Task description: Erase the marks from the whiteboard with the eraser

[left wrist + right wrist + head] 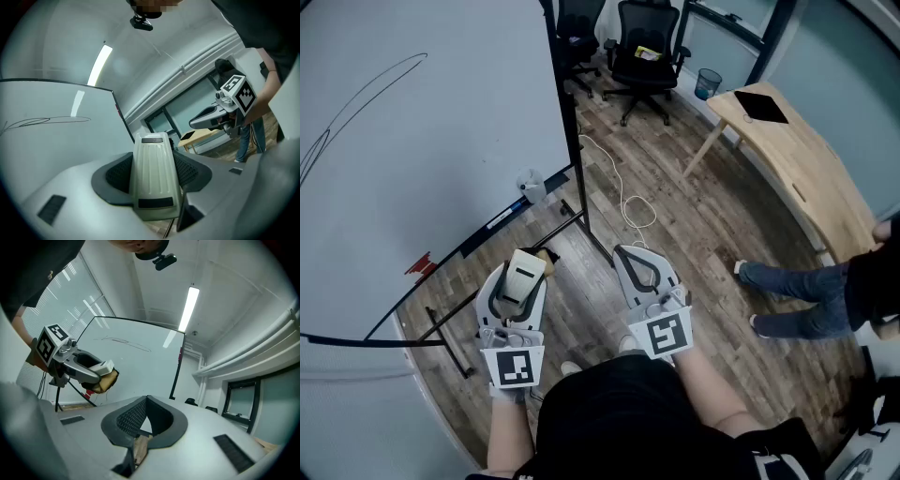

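Closest to the head camera is the person's black shirt [623,412], and just beyond it the two tools are held side by side over the wooden floor [675,206]. On the left gripper [525,265] the fingers are clenched on the eraser [522,279], which stands lengthwise between them, pale ribbed back upward. It is held apart from the whiteboard [441,159], which rises to the left with thin curved marks [375,89] on its upper part. On the right gripper [630,255] the fingers are pressed together at the tips with nothing between them.

Only the head view shows the room below: a white cable [623,192] trailing past the board's stand, office chairs [645,47] at the back, a wooden bench [811,164] carrying a flat black thing [759,105], and a second person's legs [787,281] at the right.

Only the right gripper view shows the eraser's tan underside, hanging below the left fingers, along with a long ceiling light [188,308]. From its own camera the left tool shows the eraser filling the gap between the dark pads, with the other tool raised off to the right
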{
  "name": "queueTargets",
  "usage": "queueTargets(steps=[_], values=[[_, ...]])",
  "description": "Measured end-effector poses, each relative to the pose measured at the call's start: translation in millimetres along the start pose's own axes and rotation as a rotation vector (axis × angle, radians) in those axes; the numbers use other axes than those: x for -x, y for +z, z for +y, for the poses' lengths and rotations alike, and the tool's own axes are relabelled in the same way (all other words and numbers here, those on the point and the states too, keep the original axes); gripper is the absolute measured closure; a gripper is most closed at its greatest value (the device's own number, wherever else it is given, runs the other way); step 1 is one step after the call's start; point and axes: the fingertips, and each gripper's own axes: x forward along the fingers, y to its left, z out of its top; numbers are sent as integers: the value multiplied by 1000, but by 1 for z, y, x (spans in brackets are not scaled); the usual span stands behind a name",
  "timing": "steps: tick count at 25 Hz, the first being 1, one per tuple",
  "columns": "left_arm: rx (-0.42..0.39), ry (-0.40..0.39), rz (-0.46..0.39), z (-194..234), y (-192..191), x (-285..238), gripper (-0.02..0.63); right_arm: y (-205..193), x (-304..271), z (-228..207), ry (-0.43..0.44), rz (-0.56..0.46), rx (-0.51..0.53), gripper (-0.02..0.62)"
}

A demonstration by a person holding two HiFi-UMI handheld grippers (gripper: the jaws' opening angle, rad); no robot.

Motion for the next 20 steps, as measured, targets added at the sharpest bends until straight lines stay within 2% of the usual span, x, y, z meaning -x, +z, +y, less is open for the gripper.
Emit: queueTargets(steps=[5,12,20], values=[[-1,10,1,-15,9,-16,342,-10,5,-13,34,-4,2,568],[10,45,48,-39,20,-48,341,-37,11,-44,131,-6,-51,566],[29,74,89,-20,-3,-90,341,-52,-37,-69,150,-10,-43,568]])
